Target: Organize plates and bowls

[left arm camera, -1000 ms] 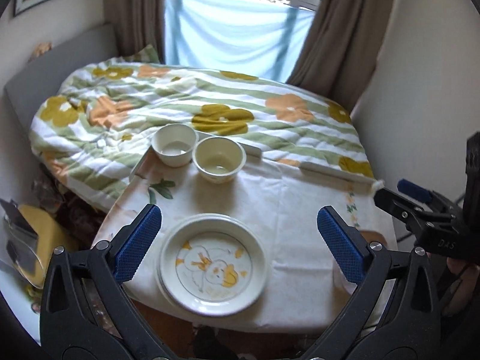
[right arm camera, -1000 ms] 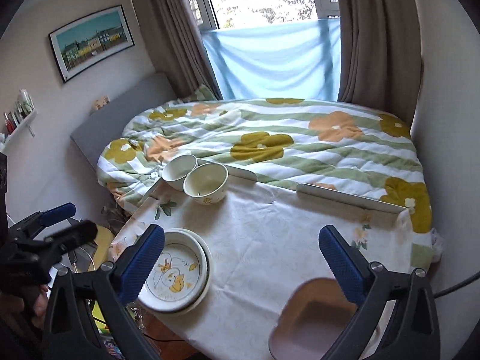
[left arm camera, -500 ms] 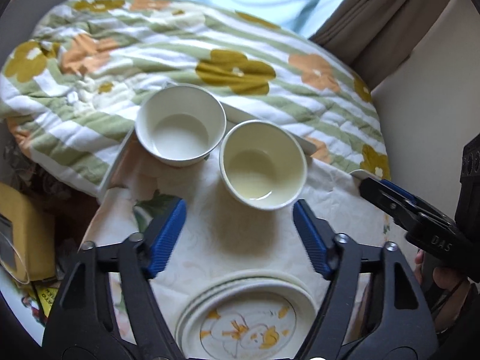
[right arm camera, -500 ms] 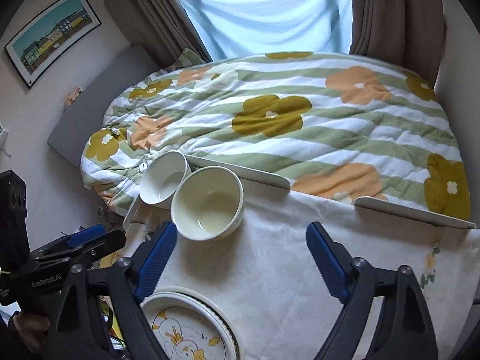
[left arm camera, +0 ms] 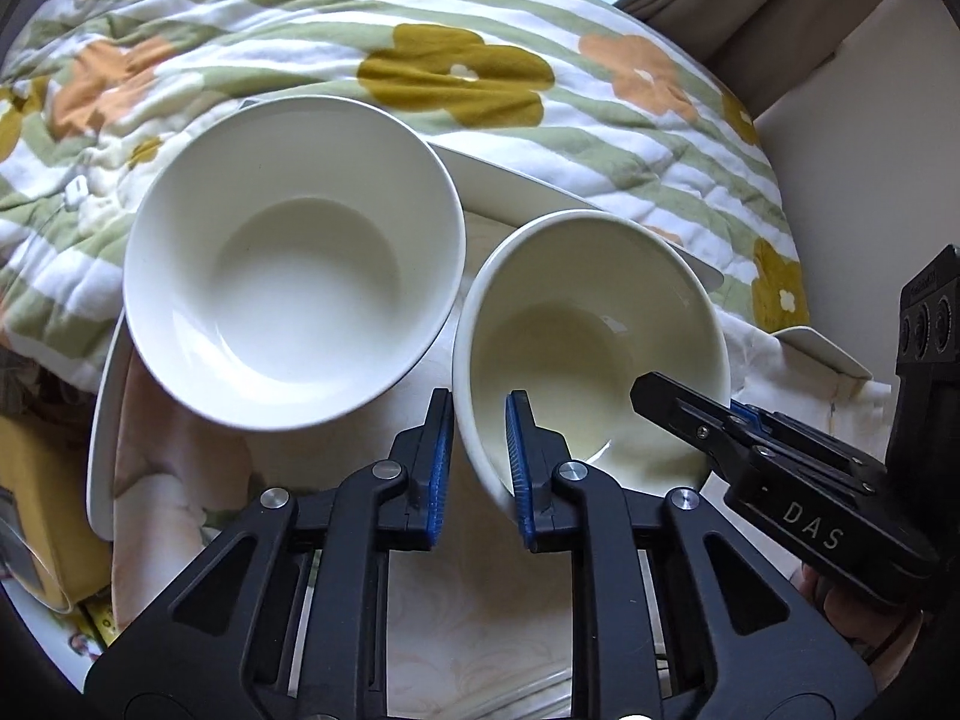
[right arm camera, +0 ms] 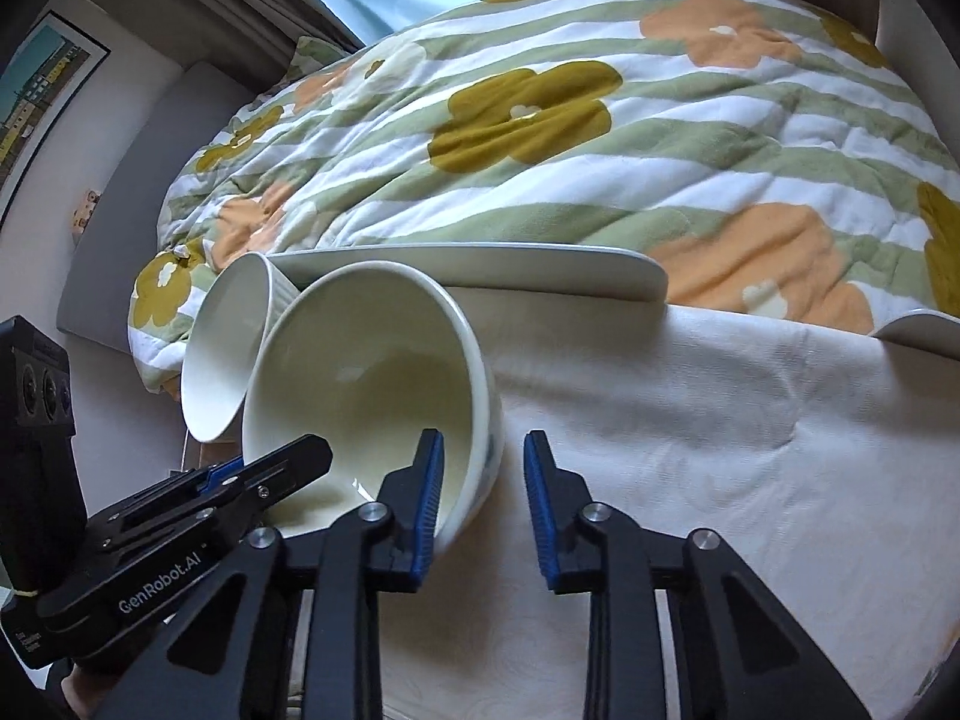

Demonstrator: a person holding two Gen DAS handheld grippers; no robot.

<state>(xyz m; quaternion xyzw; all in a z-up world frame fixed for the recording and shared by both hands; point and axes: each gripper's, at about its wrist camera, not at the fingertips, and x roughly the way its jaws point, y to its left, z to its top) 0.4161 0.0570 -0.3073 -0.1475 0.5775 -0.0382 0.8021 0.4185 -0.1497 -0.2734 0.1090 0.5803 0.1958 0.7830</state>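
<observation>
Two bowls stand side by side at the far left of the cloth-covered table. The white bowl (left arm camera: pixel 294 276) (right arm camera: pixel 222 360) is on the left and the cream bowl (left arm camera: pixel 588 324) (right arm camera: pixel 360 384) on the right. My left gripper (left arm camera: pixel 480 462) straddles the cream bowl's near-left rim, one blue pad outside and one inside, its jaws closing onto the wall. My right gripper (right arm camera: pixel 483 492) straddles the same bowl's near-right rim and is closing. Its left pad is inside the bowl, and a strip of cloth still shows between the wall and the outer pad.
A flowered quilt (left arm camera: pixel 456 66) on a bed lies just behind the table's raised white edge (right arm camera: pixel 480 270). The rim of a plate stack (left arm camera: pixel 540 702) peeks in near my left gripper. To the right of the bowls stretches cream tablecloth (right arm camera: pixel 720 450). A wall rises at the right.
Both grippers came down and forward from above the table to the cream bowl. Their jaws went from wide open to nearly shut around its rim. The duck plate slid out of view.
</observation>
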